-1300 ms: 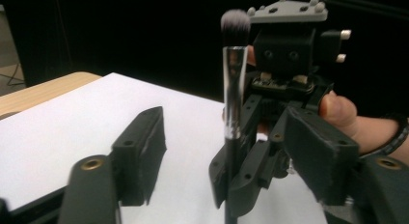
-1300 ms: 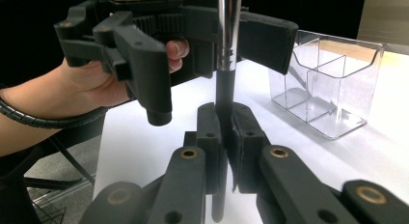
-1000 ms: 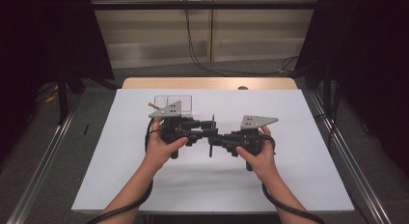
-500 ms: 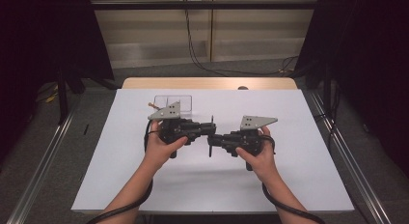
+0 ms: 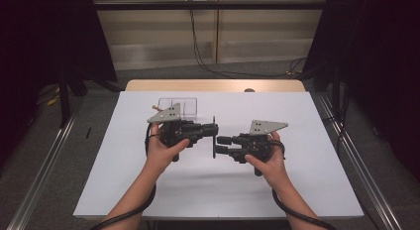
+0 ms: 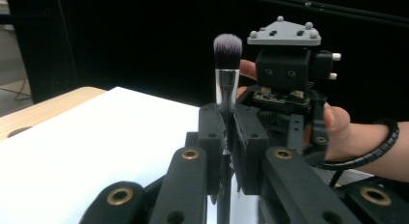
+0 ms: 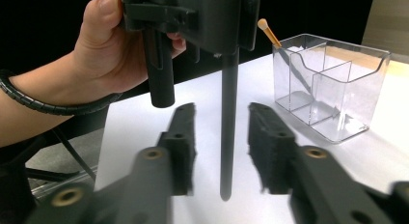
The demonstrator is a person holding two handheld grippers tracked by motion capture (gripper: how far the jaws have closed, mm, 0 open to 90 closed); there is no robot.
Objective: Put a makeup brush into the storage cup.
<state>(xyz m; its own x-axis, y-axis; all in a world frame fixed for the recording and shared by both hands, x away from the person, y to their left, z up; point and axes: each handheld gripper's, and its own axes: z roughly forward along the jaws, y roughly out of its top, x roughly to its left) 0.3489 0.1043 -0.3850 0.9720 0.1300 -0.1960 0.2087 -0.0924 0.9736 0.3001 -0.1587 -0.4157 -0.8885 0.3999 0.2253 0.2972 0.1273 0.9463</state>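
Observation:
A makeup brush with a black handle, silver ferrule and dark, pale-tipped bristles stands upright above the middle of the table. My left gripper is shut on its handle just below the ferrule; in the high view the left gripper points right. My right gripper faces it from the right, and its jaws have just been opening. The handle's lower end hangs between the pads without touching either. From above, the right gripper sits just below the left one.
A clear compartmented organizer stands on the white table sheet behind the left hand. In the right gripper view the organizer holds a thin brush with an orange tip. A wooden table edge runs along the far side.
The right gripper's jaws have spread apart off the brush handle. Both hands have kept their places, and the left gripper still holds the brush.

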